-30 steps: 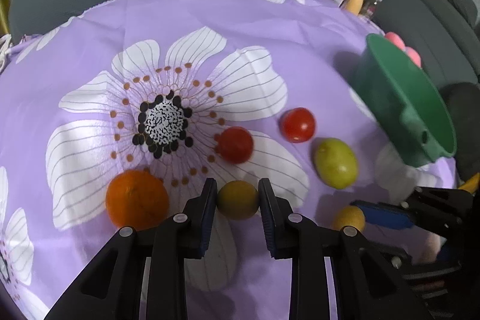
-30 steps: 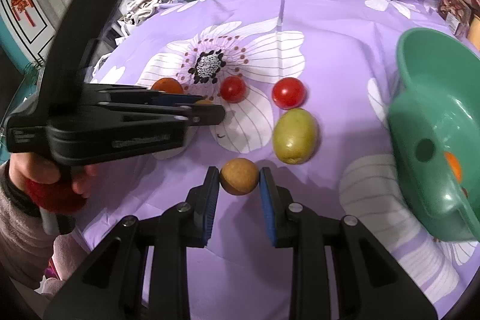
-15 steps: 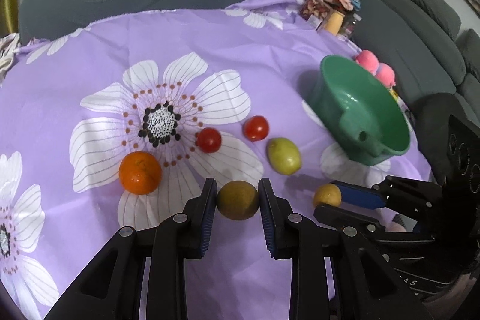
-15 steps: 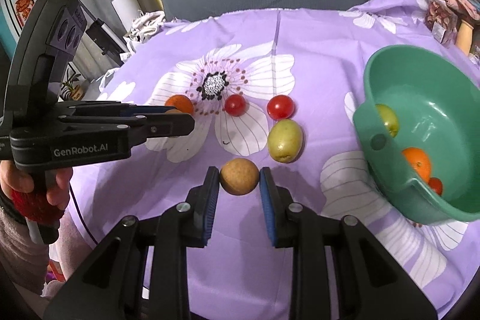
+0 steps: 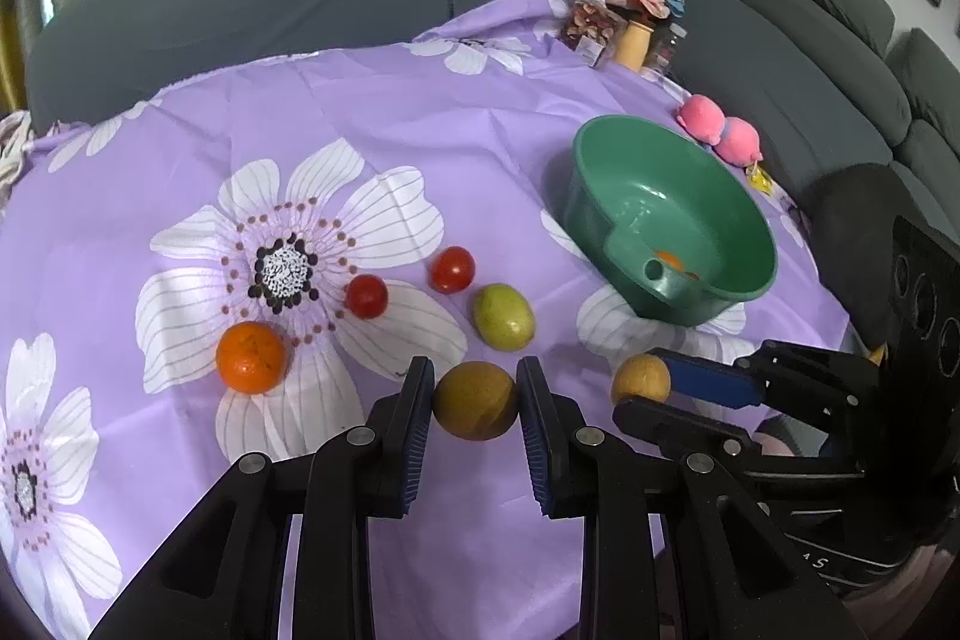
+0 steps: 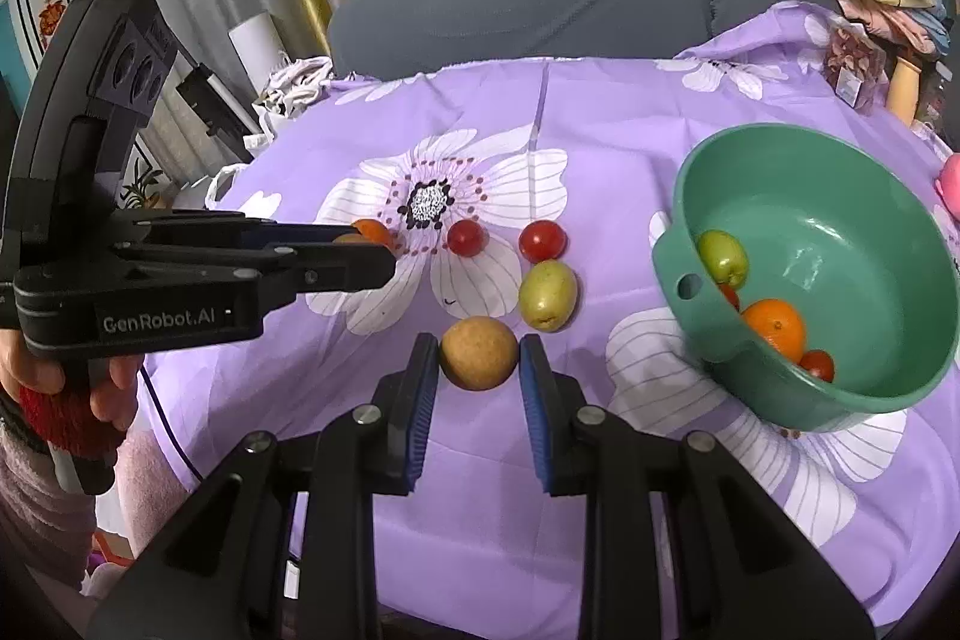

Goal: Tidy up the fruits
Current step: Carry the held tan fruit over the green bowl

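Two handheld grippers each clamp a round brown fruit above a table draped in a purple flowered cloth (image 5: 492,112). In the left wrist view, the left gripper (image 5: 475,400) sits at lower centre of the frame, its blue-padded jaws pressed against both sides of a brown fruit (image 5: 475,400). The right gripper (image 5: 645,391) reaches in from the lower right of that frame, closed on a second, paler brown fruit (image 5: 641,379) (only the rounded end shows past the pads).

In the right wrist view the roles swap: the paler fruit fills the gap between the jaws at lower centre, while the left gripper crosses in from the left edge, gripped by a person's hand (image 6: 66,388) at lower left.

Still lying on the cloth in the left wrist view are an orange (image 5: 251,357) at centre left, two red tomatoes (image 5: 366,296) (image 5: 452,269) at mid-frame, and a yellow-green fruit (image 5: 504,316) just right of them, above the left gripper's tips.

The green bowl (image 6: 840,184) stands at the right of the right wrist view, its spout toward the camera. Inside it are a green fruit (image 6: 723,257), an orange (image 6: 774,329) and a small red tomato (image 6: 817,365); a further red piece beside the green fruit is mostly hidden by the bowl's wall.

A grey sofa (image 5: 240,10) curves behind the table, with pink plush toys (image 5: 720,130) at the upper right of the left wrist view.
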Tool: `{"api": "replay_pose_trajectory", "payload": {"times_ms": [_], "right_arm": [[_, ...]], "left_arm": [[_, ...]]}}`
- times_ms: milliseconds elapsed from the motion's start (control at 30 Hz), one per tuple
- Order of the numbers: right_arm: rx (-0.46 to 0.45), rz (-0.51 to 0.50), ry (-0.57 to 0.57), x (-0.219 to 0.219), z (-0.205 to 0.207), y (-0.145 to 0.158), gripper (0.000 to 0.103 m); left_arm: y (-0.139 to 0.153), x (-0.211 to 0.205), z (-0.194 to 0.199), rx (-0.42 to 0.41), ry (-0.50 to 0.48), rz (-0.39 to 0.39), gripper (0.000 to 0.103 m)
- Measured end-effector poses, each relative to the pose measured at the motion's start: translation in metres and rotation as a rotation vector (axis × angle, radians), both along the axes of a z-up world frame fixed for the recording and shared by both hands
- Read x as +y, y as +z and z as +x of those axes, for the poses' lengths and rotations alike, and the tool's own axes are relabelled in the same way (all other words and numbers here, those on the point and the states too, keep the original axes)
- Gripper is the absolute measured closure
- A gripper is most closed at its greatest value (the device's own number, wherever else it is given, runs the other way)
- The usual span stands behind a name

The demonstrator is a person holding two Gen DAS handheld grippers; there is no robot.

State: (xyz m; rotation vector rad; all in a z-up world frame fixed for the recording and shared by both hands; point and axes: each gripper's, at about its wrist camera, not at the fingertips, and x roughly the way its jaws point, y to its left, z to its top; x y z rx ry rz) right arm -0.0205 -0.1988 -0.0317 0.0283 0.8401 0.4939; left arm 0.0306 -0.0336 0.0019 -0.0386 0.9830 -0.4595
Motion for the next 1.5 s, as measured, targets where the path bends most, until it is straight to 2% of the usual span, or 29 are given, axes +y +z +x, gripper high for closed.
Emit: {"api": "replay_pose_trajectory", "payload": {"times_ms": [1100,1500], "right_arm": [[-0.077,0.021,-0.01,-0.01,-0.011,0.016,0.075],[-0.094,0.028,-0.036,-0.02,-0.009,0.019,0.075]], "left_arm": [[0.005,-0.009,-0.019,-0.009,-0.012,0.022,0.075],[0.015,-0.022,-0.016,-0.027,-0.048,0.04,0.075]]}}
